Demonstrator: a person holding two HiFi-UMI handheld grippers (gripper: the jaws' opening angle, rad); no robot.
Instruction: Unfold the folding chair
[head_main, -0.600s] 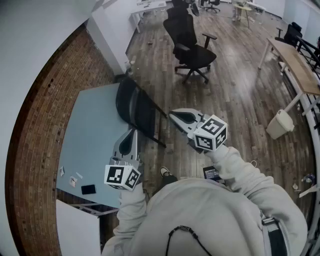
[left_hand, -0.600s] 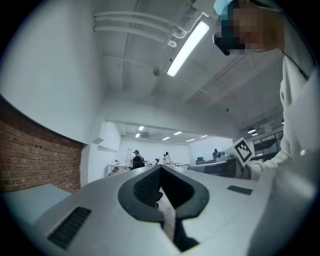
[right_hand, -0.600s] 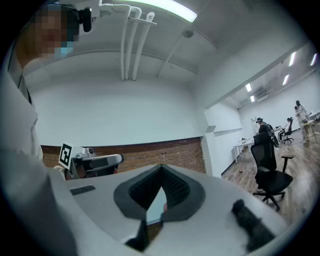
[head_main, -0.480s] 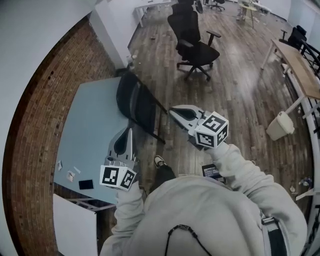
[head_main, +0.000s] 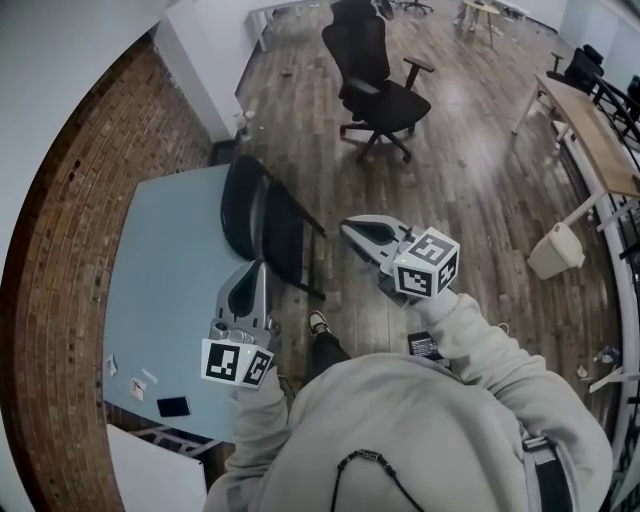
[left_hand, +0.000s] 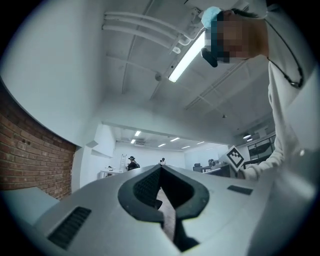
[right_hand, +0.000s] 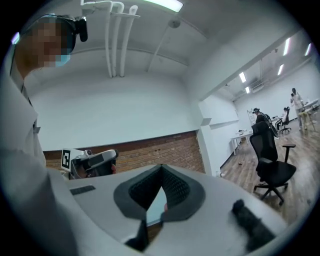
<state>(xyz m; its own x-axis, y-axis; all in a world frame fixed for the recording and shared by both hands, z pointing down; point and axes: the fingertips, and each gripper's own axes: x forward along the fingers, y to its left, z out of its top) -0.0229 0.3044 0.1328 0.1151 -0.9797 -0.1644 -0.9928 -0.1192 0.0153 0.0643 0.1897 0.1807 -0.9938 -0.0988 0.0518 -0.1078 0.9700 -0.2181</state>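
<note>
The black folding chair (head_main: 262, 225) stands folded and leans against the edge of the light blue table (head_main: 165, 290) in the head view. My left gripper (head_main: 259, 266) is shut and empty, its tips just short of the chair's lower part, over the table's edge. My right gripper (head_main: 346, 227) is also shut and empty, held to the right of the chair and apart from it. In the left gripper view the shut jaws (left_hand: 161, 168) point level into the room. The right gripper view shows its shut jaws (right_hand: 161, 167) and the left gripper (right_hand: 95, 161) beyond them.
A black office chair (head_main: 375, 85) stands on the wooden floor beyond the folding chair. A long wooden desk (head_main: 590, 130) and a white bin (head_main: 555, 250) are at the right. A phone (head_main: 173, 406) lies on the table. A brick wall (head_main: 70, 200) borders the left.
The left gripper has drifted a little left and lower in the picture, and a foot has stepped forward. Both jaws stayed shut; the chair still leans on the table.
</note>
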